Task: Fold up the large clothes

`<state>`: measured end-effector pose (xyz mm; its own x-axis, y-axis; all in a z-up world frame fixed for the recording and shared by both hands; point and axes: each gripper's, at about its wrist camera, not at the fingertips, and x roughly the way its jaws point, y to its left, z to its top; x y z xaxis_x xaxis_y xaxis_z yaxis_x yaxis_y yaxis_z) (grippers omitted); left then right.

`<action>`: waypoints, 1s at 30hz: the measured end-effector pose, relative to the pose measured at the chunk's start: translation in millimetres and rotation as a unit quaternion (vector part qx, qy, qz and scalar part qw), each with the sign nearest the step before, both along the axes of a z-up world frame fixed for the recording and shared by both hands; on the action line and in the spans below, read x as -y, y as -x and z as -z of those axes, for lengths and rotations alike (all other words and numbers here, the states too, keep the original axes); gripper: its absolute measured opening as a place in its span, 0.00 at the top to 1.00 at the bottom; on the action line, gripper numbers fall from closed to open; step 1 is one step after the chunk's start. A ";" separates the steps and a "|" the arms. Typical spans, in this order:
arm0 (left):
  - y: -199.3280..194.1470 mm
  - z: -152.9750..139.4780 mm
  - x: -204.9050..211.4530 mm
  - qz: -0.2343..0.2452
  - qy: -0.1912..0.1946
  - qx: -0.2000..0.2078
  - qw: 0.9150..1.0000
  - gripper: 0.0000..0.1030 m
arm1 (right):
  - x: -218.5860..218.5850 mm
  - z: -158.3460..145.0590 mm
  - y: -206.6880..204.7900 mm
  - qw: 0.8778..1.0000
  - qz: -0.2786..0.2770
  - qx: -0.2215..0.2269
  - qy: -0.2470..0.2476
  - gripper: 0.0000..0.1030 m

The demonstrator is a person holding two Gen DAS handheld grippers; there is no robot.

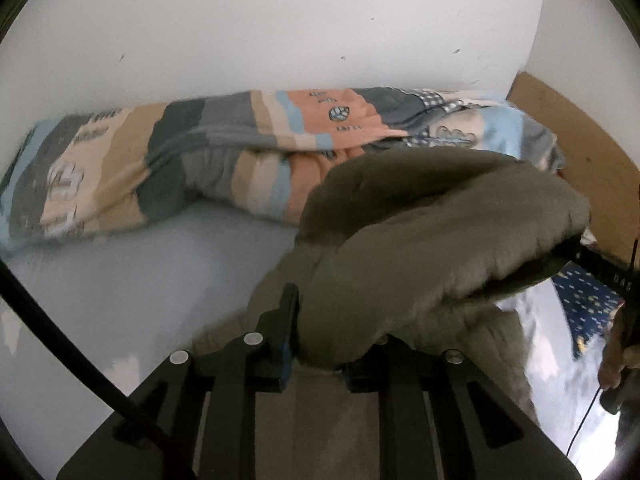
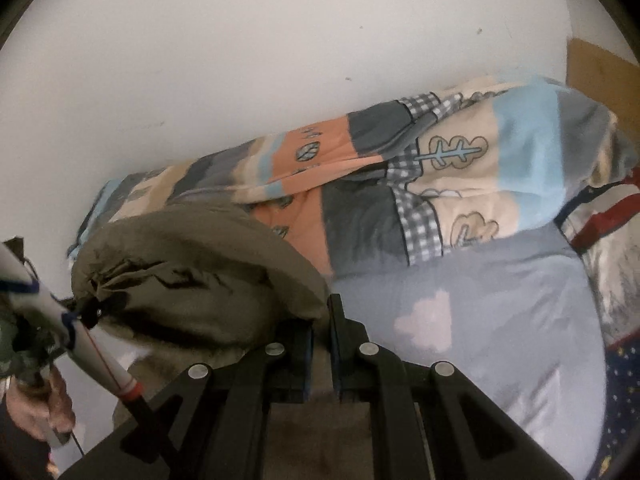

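Note:
A bulky olive-grey padded garment (image 1: 440, 240) hangs in a thick roll between both grippers above the bed. My left gripper (image 1: 320, 344) is shut on one end of it; the cloth bulges over and hides its right finger. In the right wrist view the same garment (image 2: 192, 280) sags to the left, and my right gripper (image 2: 320, 336) is shut on its edge, the fingers nearly together with cloth pinched between. The right gripper also shows in the left wrist view (image 1: 592, 268) at the garment's far end, and the left gripper shows in the right wrist view (image 2: 88, 312).
A patterned quilt (image 1: 240, 152) in orange, grey, beige and blue lies bunched along the white wall (image 1: 280, 20); it also shows in the right wrist view (image 2: 420, 176). The light blue bedsheet (image 2: 460, 312) lies below. A wooden headboard (image 1: 580, 132) and a star-print pillow (image 1: 588, 300) are at right.

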<state>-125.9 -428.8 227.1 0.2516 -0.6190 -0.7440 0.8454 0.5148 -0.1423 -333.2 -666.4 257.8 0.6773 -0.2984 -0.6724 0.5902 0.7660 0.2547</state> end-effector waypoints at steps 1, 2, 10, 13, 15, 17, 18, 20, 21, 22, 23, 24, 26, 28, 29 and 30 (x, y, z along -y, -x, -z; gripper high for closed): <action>7.9 2.9 -13.5 0.001 0.002 -0.006 1.000 0.84 | -15.1 -1.6 12.4 1.000 -0.008 0.000 0.001 0.92; 19.1 8.2 -31.7 0.002 0.004 -0.005 1.000 0.83 | -29.8 -1.1 24.4 1.000 -0.014 0.003 0.002 0.92; 65.4 98.3 -118.6 -0.056 -0.001 -0.013 0.998 0.70 | -126.8 59.0 100.2 1.000 -0.024 0.012 -0.004 0.92; 70.8 137.9 -127.4 -0.087 -0.040 -0.026 0.995 0.66 | -156.0 107.8 104.8 0.999 -0.025 -0.026 -0.003 0.92; 76.9 143.7 -130.6 -0.097 -0.052 -0.017 0.994 0.63 | -167.4 139.1 100.7 0.998 -0.024 -0.058 0.002 0.92; 83.4 137.1 -136.1 -0.113 -0.050 -0.020 0.992 0.55 | -174.6 161.8 95.0 0.996 -0.020 -0.081 0.025 0.92; 85.9 132.3 -142.6 -0.117 -0.041 -0.031 0.992 0.49 | -175.1 165.0 94.0 0.996 -0.017 -0.081 0.033 0.92; 87.8 127.3 -153.6 -0.133 -0.046 -0.039 0.989 0.47 | -176.0 165.5 92.9 0.997 -0.007 -0.074 0.037 0.91; 88.0 124.7 -161.1 -0.145 -0.052 -0.035 0.987 0.47 | -177.2 164.4 91.4 0.996 -0.008 -0.075 0.037 0.91; 86.3 121.3 -169.4 -0.158 -0.057 -0.030 0.985 0.47 | -179.1 163.1 90.9 0.996 -0.009 -0.079 0.044 0.91; 82.5 117.3 -174.4 -0.170 -0.055 -0.026 0.984 0.47 | -180.2 161.2 91.1 0.995 -0.011 -0.082 0.051 0.91; 77.2 111.0 -181.1 -0.183 -0.044 -0.025 0.982 0.47 | -182.6 161.2 92.8 0.995 -0.012 -0.084 0.060 0.91; 69.5 96.6 -188.2 -0.193 -0.003 -0.025 0.981 0.47 | -185.7 164.2 97.5 0.994 -0.010 -0.085 0.065 0.90; 66.9 84.1 -183.4 -0.183 0.031 -0.025 0.982 0.45 | -188.4 163.6 99.0 0.993 -0.013 -0.090 0.072 0.88; 66.9 80.7 -177.7 -0.171 0.044 -0.027 0.984 0.42 | -189.5 161.7 98.5 0.992 -0.016 -0.095 0.078 0.85; 67.6 79.5 -168.1 -0.155 0.056 -0.031 0.986 0.40 | -189.8 160.0 98.5 0.991 -0.019 -0.099 0.083 0.81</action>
<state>-193.5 -260.7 147.6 0.3986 -0.5990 -0.6945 0.6377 0.7252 -0.2595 -431.8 -476.5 97.8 0.5503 -0.3922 -0.7371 0.5855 0.8107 0.0058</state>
